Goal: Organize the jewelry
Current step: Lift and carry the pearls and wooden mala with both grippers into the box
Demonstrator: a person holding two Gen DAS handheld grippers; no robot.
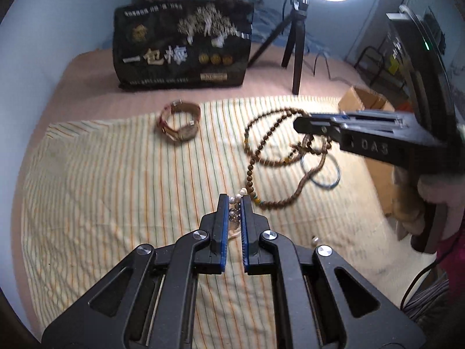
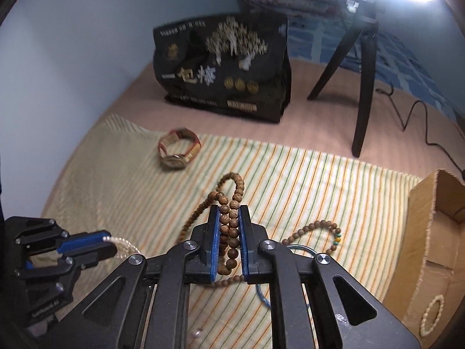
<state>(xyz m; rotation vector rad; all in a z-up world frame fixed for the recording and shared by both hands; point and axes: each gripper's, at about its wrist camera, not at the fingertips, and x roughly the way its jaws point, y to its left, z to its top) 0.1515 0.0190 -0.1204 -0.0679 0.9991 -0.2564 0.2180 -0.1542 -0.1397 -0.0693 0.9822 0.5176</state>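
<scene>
Tools (image 1: pixel 233 203) (image 2: pixel 229 213) grip pearl strand (image 2: pixel 123 242), wooden beads (image 2: pixel 229 229).

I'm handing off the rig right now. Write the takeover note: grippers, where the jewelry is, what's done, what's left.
Left gripper: shut on the pearl bracelet, low over the striped cloth.
Right gripper: shut on the wooden bead necklace, whose remaining length trails on the cloth.
Cardboard box: at the cloth's right edge, already holding one pale bead bracelet.
Still on the cloth: the wristwatch at the far left, a blue bangle under the necklace, and a small loose bead.
Left, as I judge it: box both held pieces, then the rest.
</scene>
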